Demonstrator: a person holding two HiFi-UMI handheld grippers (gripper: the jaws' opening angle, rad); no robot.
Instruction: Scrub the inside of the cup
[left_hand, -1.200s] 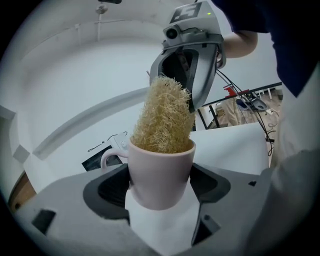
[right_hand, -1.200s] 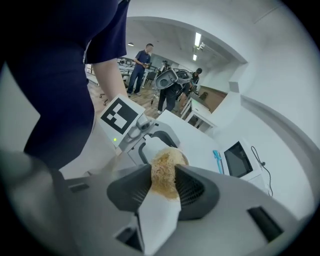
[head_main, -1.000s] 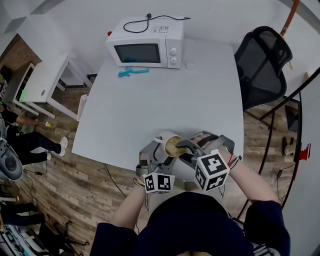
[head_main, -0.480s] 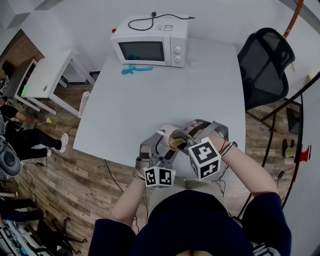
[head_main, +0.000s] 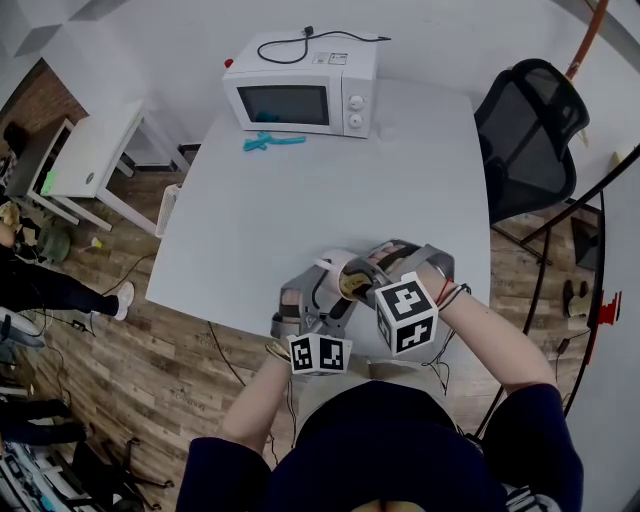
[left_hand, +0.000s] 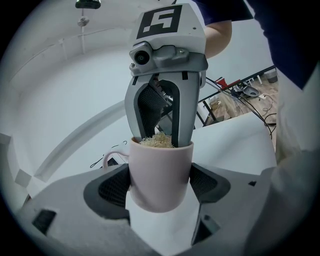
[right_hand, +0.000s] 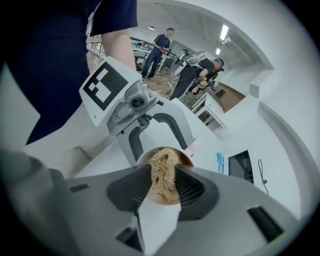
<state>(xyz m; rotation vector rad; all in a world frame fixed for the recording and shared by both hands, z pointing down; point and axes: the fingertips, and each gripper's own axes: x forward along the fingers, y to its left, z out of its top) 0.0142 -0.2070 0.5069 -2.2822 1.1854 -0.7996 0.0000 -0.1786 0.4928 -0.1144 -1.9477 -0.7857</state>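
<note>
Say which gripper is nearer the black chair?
Right. The right gripper, scrubber in the cup, is toward the black chair; the left gripper, clamping the cup, is farther.

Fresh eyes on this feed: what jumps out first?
The pink cup, clamped in the left gripper at the near edge of the table, with the right gripper pressing a tan fibrous scrubber into its mouth. Behind them, a white microwave stands at the far edge.

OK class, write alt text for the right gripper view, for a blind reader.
The right gripper has its jaws shut on a tan fibrous scrubber inside a pale cup, which the left gripper holds from the far side.
</note>
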